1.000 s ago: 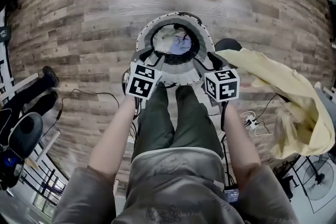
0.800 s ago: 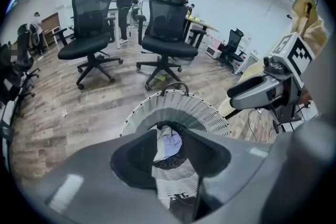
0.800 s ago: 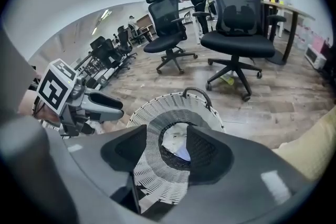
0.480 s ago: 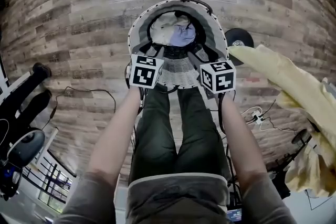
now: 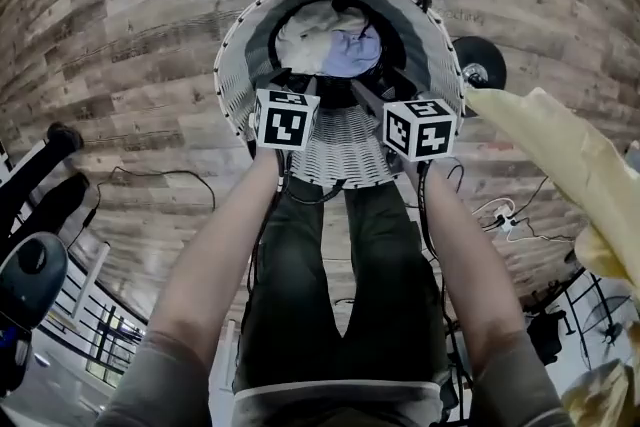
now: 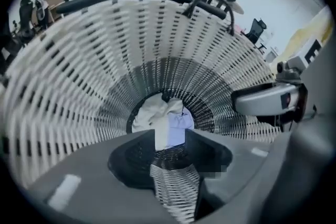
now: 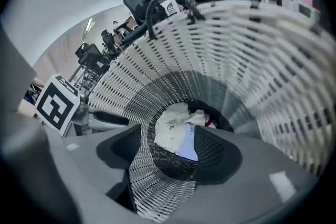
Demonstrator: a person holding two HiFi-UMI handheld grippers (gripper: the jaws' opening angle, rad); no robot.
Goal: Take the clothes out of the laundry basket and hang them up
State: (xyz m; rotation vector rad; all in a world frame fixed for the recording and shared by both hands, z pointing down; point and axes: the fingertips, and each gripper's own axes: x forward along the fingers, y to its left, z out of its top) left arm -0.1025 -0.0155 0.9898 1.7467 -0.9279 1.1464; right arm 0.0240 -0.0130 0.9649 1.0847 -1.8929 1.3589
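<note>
While our left hand-held gripper [image 5: 300,87] and right hand-held gripper [image 5: 372,101] hang inside the laundry basket [image 5: 235,45], the clothes [image 5: 308,30] lie bunched at its bottom, at twelve o'clock from both. The left jaws stand spread and empty. The right jaws have just been opening, with nothing between them. We judge the lavender piece [image 5: 352,52] nearer the right.

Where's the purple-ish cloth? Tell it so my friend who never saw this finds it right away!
Look for the big white woven laundry basket on the wooden floor. Deep at its bottom lies a small heap of clothes. Yours is the pale lilac-blue garment, touching a crumpled cream-white garment; only it has that cool tint.
</note>
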